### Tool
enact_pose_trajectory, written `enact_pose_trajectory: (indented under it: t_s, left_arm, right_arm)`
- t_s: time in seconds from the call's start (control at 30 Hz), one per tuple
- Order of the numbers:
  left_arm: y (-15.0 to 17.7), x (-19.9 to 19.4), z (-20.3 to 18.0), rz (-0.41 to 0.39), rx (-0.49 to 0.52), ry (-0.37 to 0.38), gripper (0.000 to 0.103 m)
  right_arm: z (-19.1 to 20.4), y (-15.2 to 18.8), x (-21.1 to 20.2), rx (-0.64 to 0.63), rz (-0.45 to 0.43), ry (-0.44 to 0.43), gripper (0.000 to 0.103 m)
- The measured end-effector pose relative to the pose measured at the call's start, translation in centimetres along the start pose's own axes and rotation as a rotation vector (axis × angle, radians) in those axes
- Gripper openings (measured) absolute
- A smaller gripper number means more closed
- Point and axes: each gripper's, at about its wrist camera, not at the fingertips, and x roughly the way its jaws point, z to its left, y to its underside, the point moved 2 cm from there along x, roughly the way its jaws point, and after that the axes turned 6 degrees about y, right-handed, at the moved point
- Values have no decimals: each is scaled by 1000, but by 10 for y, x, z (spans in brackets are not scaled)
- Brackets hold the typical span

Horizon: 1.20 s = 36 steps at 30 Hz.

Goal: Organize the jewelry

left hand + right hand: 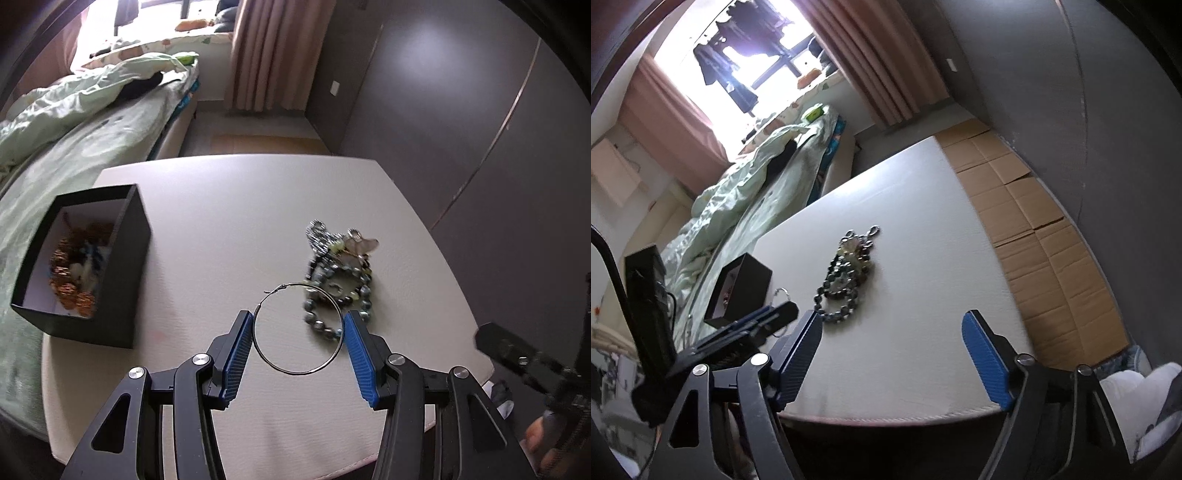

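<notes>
While the left tongs [298, 321] pinch a thin hoop [297, 329] across its width above the tabletop [229, 221], it may spring free short of the box [79, 266]; the right tongs [892, 321] gape empty near the beads [846, 280].

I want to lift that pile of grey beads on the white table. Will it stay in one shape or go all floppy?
The grey beaded strand pile lies in loose loops, so it would probably droop and dangle. The beads look round and glossy, so they may slip from smooth fingers. Several pieces seem tangled together, so lifting one may drag the others.
</notes>
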Motion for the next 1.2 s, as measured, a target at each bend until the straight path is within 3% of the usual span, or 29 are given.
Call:
enact_pose_trajectory:
  t_s: [0.23, 0.7, 0.77, 0.8, 0.83, 0.87, 0.9, 1.2]
  left_arm:
    - [-8, -18, 22, -27, -27, 16, 52]
    - [-22, -56, 70, -84, -72, 46, 52]
    - [-26, -61, 79, -93, -79, 49, 52]
    - [-29, -63, 82, -94, -80, 51, 52]
    - [-32, -64, 87, -93, -80, 53, 52]
    - [-35, -66, 91, -93, -82, 57, 52]
    - [-37, -67, 95, -96, -85, 59, 52]
    - [-48, -76, 126, -106, -131, 66, 52]
  right_arm:
    - [21, -4, 28, -34, 52, -16, 65]
    - [48, -18, 86, -80, 139, 24, 58]
    - [49, -19, 92, -84, 144, 41, 54]
    - [51, -20, 93, -88, 142, 47, 44]
    - [51, -21, 95, -89, 157, 43, 26]
    - [51, -21, 100, -85, 183, 31, 16]
    - [51, -21, 102, -80, 197, 28, 12]
    - [74, -28, 76, -111, 135, -21, 12]
